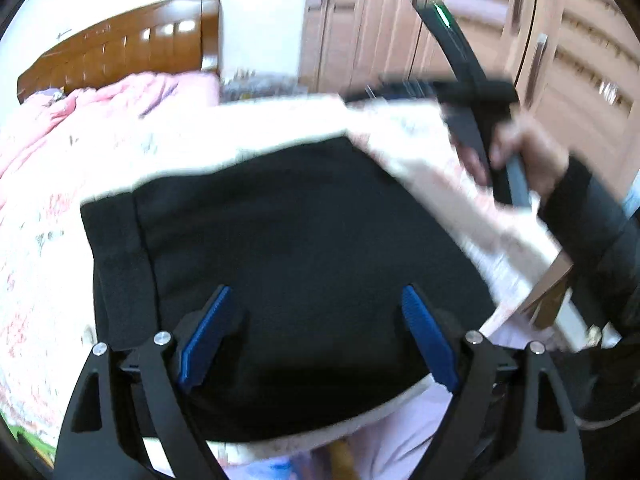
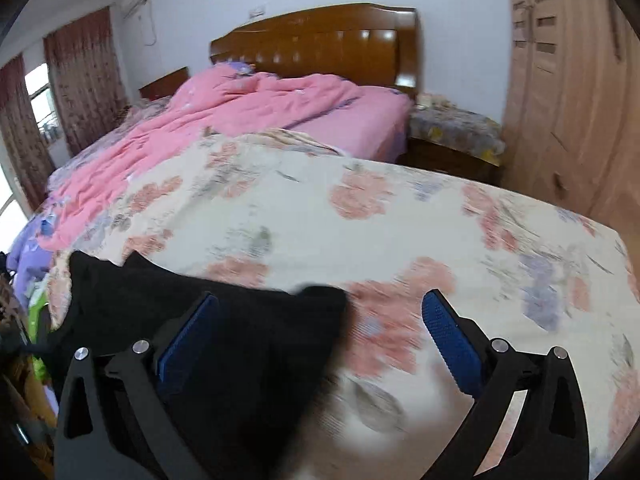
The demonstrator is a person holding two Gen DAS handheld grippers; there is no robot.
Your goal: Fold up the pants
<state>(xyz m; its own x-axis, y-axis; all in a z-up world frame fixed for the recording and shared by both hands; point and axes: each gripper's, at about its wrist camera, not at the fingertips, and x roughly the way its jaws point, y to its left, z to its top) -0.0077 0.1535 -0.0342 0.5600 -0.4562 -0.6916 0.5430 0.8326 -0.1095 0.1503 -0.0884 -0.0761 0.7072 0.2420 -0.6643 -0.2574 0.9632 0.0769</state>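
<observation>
both claws (image 1: pixel 316 320) (image 2: pixel 320 328) gape over black pants (image 1: pixel 300 220) on floral bedspread (image 2: pixel 360 220).

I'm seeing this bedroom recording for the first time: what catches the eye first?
The black pants lie spread on the floral bedspread, dark against its pale print, with the open left gripper over them. Behind, a pink quilt lies rumpled before the wooden headboard.

No legible text, labels or numbers in either view.
</observation>
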